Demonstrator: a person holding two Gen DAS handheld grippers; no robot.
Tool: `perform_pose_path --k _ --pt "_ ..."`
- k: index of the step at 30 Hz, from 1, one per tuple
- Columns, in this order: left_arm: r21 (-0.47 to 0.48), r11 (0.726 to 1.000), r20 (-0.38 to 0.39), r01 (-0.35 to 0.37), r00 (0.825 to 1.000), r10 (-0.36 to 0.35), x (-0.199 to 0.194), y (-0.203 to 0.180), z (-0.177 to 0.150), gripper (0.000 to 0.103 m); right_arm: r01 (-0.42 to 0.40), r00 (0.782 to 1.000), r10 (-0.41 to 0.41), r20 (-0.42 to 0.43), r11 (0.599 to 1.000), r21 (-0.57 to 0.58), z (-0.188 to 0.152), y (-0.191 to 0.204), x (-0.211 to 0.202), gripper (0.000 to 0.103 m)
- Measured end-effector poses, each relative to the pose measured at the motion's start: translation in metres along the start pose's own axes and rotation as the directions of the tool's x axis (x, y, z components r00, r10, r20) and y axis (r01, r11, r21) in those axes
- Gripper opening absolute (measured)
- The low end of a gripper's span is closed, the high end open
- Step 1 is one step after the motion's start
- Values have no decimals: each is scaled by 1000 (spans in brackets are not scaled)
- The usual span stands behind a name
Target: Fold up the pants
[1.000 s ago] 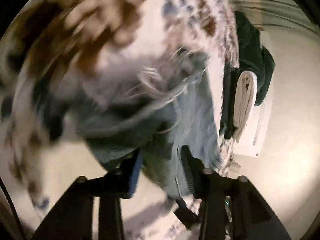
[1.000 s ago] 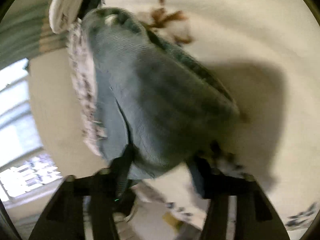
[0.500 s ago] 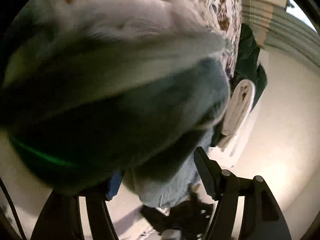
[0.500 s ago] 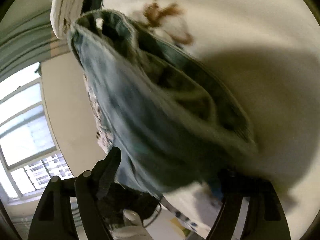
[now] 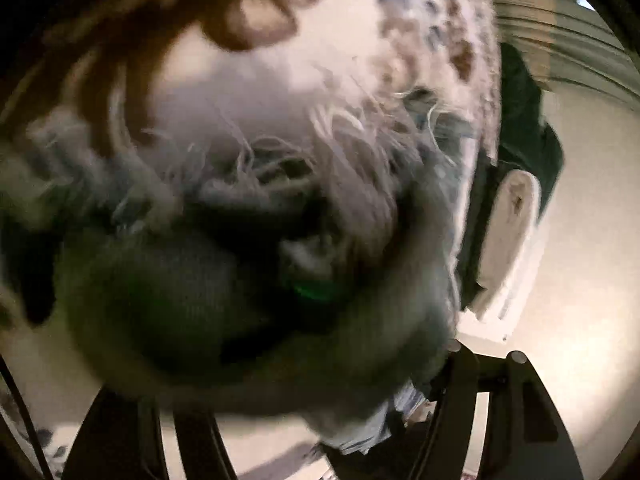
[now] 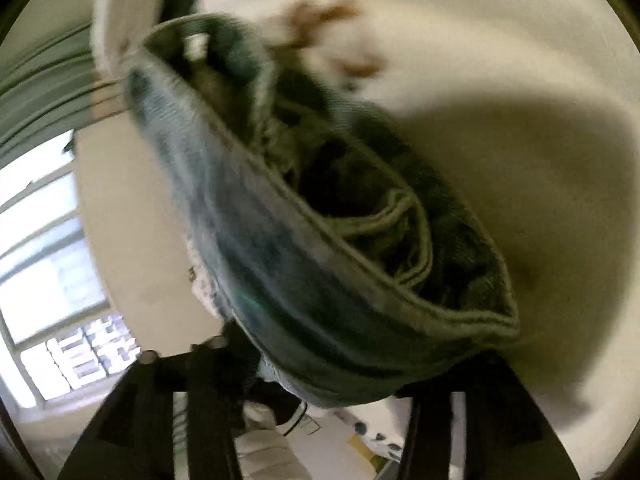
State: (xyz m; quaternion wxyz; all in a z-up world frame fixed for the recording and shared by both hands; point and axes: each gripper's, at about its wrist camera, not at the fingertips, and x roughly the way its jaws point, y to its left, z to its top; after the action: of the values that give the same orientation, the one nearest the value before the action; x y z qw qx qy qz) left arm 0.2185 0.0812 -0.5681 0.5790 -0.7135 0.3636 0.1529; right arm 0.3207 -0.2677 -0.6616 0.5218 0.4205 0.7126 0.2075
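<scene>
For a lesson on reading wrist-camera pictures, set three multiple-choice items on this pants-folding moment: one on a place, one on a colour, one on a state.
1. In the right wrist view, where is the window?
A. at the left edge
B. at the top right
C. behind the pants

2. What colour are the pants?
A. red
B. faded blue-grey
C. bright yellow

3. How do the pants lie in the right wrist view?
A. folded in a flat square
B. rolled in a tight tube
C. bunched, waistband gaping open

Answers:
1 A: bright panes fill the left edge.
2 B: the denim looks washed-out blue-grey, with pale frayed threads in the left wrist view.
3 C: the waistband rim curves around a dark hollow.
</scene>
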Motion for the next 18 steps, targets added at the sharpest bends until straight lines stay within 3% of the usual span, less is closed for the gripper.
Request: perform_pose_path --k 3,5,7,10,12,15,18 --pt "48 996 -5 -81 997 81 10 -23 4 64 -25 999 24 30 999 42 2 -2 2 54" --pt "84 991 -1 -105 994 106 10 -38 4 56 -23 999 21 49 999 39 -1 2 1 58" --pt "110 989 -9 -98 995 99 6 -46 6 56 11 999 -11 41 1000 7 -3 14 0 65" --pt "116 987 -35 -111 993 116 -8 -28 0 56 124 991 -121 60 991 -58 -18 27 -26 65" --pt "125 985 -57 -119 990 127 -16 -19 -8 58 224 972 -211 106 967 -126 -30 41 -53 65" --pt "178 973 -55 -149 985 161 -22 -13 -19 60 317 938 -272 217 925 -209 -32 72 -91 65" --pt "241 949 -29 -203 976 216 -29 -9 -27 69 389 913 -320 252 869 -305 4 112 -87 70"
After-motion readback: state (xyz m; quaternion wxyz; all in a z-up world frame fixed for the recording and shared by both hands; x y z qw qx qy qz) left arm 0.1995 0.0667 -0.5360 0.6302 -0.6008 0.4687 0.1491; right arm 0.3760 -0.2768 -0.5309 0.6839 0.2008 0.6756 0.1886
